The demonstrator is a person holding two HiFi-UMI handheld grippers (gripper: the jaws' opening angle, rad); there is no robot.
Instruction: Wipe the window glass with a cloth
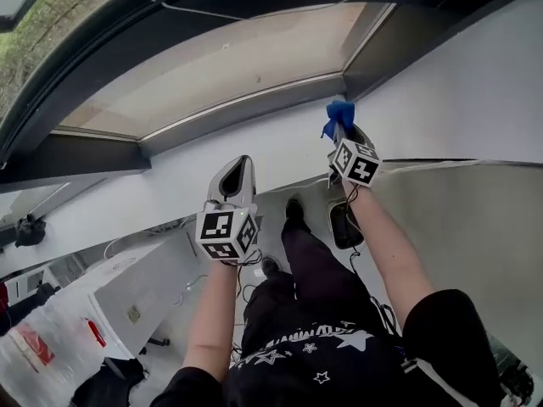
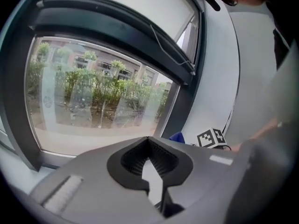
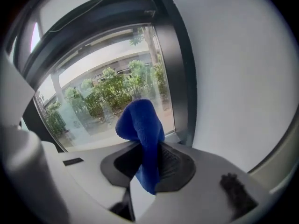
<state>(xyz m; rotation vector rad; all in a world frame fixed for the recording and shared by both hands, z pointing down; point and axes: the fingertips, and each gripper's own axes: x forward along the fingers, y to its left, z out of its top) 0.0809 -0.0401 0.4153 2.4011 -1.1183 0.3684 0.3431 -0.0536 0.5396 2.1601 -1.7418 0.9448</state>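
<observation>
The window glass [image 1: 237, 58] fills the upper head view, set in a dark frame [image 1: 85, 155]. My right gripper [image 1: 342, 134] is raised near the pane's lower right corner, in front of the white wall below the frame. It is shut on a blue cloth [image 1: 339, 113] that sticks out past the jaws. In the right gripper view the cloth [image 3: 140, 125] stands folded between the jaws of the right gripper [image 3: 148, 160], with the glass [image 3: 107, 101] behind. My left gripper [image 1: 238, 170] hangs lower and to the left, shut and holding nothing. The left gripper [image 2: 148, 143] faces the glass [image 2: 93, 106].
A thin cable [image 2: 163, 41] runs along the upper window frame. A white wall [image 1: 475, 83] lies to the right of the window. Below are the person's legs [image 1: 305, 270], a white cabinet [image 1: 119, 295] at the left and cables on the floor.
</observation>
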